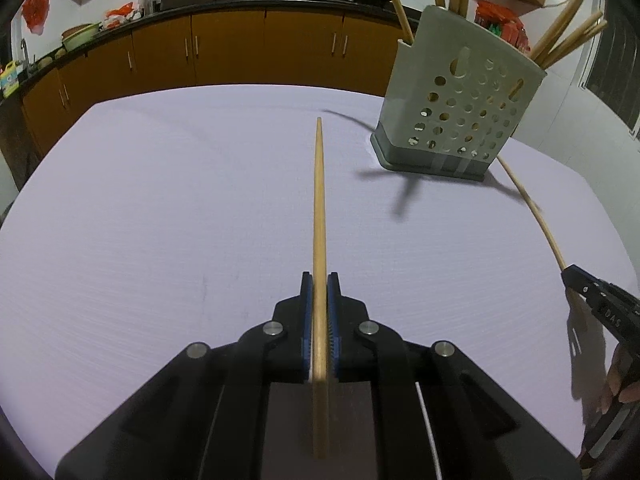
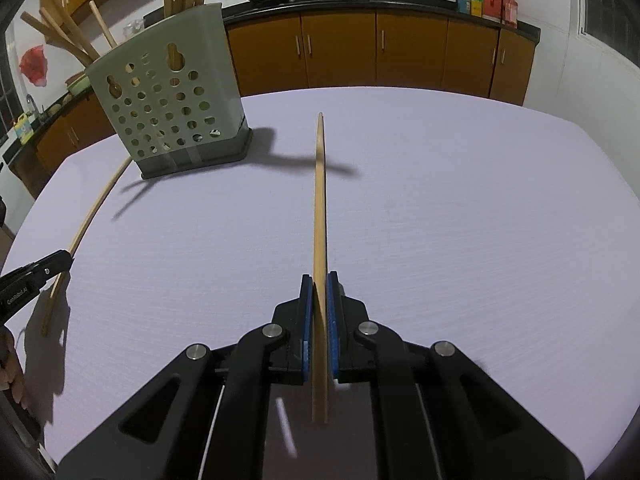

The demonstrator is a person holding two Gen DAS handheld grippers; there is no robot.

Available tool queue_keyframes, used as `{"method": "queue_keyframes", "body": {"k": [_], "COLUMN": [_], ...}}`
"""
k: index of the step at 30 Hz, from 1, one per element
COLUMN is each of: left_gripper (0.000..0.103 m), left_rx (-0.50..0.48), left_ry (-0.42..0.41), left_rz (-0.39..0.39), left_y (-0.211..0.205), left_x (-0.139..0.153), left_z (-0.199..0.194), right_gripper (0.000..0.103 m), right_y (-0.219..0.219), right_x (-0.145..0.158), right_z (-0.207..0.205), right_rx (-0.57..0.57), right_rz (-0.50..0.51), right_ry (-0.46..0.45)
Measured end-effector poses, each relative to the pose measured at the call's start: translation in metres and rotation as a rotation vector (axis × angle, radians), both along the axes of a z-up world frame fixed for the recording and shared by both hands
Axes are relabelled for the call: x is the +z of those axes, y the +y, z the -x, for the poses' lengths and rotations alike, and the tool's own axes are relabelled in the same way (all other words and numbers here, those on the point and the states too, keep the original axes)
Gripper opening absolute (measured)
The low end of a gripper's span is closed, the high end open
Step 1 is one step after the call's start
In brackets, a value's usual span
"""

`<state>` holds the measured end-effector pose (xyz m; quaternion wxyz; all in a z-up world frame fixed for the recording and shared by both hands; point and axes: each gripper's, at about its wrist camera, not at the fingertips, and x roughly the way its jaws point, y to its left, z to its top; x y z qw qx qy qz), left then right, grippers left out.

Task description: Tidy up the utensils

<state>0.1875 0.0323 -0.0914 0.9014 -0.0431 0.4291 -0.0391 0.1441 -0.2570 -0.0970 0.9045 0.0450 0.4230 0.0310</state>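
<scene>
From your left wrist view, your left gripper [image 1: 319, 280] has its jaws clamped on a wooden chopstick [image 1: 319, 200] that runs straight ahead from between the blue pads, its tip hanging over the pale tabletop [image 1: 160, 208]. Ahead and to the right of the jaws stands the perforated utensil holder [image 1: 460, 104], already carrying several chopsticks. Far right of the jaws, your right gripper [image 1: 576, 276] shows at the picture's edge, gripping its own stick.

From your right wrist view, the right gripper's jaws are likewise clamped on a second chopstick [image 2: 320, 200], pointing forward above the tabletop. The holder sits ahead and to the left of these jaws. Far left, the left gripper's tip pinches its chopstick.

Risks, as a judgement: both sticks are thin and held near one end, so either may pivot or slip in the pads. A long tip could strike the holder's rim or the sticks already inside, tipping the holder. The two sticks may also cross as they converge.
</scene>
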Motion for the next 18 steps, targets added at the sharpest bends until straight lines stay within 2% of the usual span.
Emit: {"method": "queue_keyframes", "body": {"k": [18], "left_gripper": [0.010], "left_rx": [0.003], "left_ry": [0.003], "left_rz": [0.018], "left_y": [-0.0008], "left_x": [-0.0014], "left_z": [-0.0028], "right_gripper": [0.009], "right_y": [0.0047], "right_x": [0.0001], "right_z": [-0.0001], "right_rx": [-0.001], "right_rz": [0.029], "right_ry": [0.000]}}
